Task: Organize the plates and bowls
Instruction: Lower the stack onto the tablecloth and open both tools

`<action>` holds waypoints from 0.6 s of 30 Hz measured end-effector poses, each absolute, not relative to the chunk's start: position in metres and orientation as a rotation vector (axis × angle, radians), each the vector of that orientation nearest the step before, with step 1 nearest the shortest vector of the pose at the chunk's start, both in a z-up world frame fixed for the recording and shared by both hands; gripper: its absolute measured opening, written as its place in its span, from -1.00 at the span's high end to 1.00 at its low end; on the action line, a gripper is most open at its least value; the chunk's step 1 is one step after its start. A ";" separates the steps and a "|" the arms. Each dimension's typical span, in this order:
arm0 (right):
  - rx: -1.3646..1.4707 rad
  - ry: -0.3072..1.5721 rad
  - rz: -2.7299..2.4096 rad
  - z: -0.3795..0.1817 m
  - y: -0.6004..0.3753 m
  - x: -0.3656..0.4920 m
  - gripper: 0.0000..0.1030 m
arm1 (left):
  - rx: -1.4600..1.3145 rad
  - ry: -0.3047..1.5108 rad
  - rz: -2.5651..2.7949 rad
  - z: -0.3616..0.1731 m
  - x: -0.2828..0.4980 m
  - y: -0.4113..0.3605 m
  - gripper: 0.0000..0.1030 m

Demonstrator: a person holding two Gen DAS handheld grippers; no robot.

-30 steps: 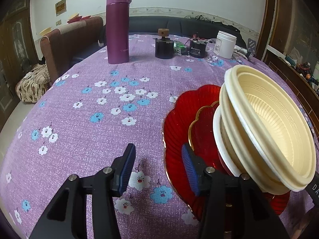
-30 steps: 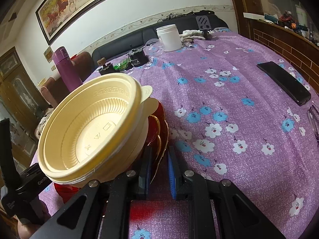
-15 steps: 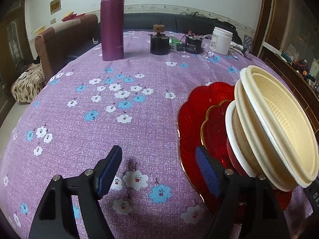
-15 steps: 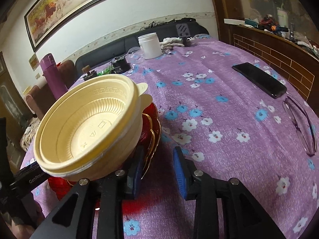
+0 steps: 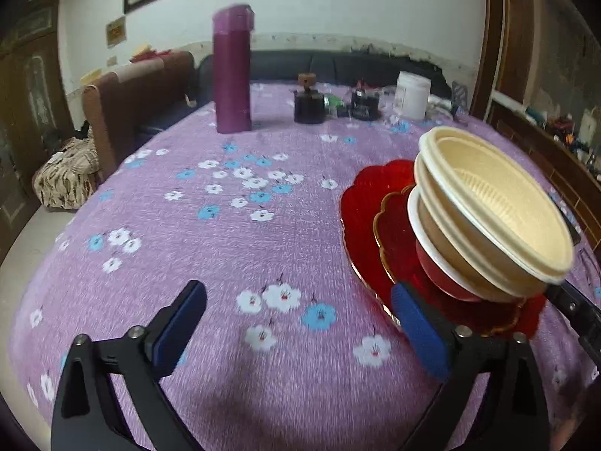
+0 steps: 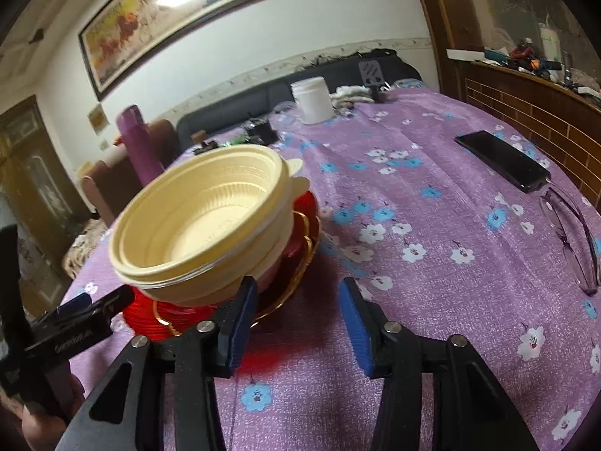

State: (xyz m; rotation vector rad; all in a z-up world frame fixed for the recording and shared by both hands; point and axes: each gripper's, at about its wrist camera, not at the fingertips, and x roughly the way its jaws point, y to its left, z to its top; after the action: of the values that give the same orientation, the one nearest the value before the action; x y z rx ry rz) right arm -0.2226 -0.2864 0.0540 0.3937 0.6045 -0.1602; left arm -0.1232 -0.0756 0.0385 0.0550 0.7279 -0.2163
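Between both pairs of jaws: nothing, left gripper (image 5: 296,332) and right gripper (image 6: 298,321) opening off the stack (image 6: 210,225). Release step, looks done; next, back clear without nudging it.

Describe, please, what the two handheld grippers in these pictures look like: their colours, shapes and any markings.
Both are alike. The left gripper and the right gripper each have two matte black plastic arms with triangular cut-outs and round silver screw heads. Each finger ends in a flat, ribbed blue pad. Seen from the right wrist, the left gripper's black body carries pale lettering, too blurred to read. No cables or sleeves show.
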 end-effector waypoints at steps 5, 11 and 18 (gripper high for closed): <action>0.353 0.583 -0.133 0.057 -0.277 -0.227 -0.29 | 0.108 0.640 -0.219 0.043 -0.147 -0.083 -0.98; 0.285 0.599 -0.112 0.057 -0.264 -0.232 -0.47 | 0.201 0.580 -0.266 0.045 -0.164 -0.103 -0.98; 0.303 0.576 -0.103 0.058 -0.268 -0.234 -0.47 | 0.242 0.561 -0.332 0.046 -0.172 -0.117 -0.99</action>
State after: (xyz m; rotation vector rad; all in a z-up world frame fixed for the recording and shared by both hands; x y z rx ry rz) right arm -0.2338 -0.2678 0.0578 0.3031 0.5760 -0.1033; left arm -0.1719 -0.1171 0.0462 0.2420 0.5611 -0.3317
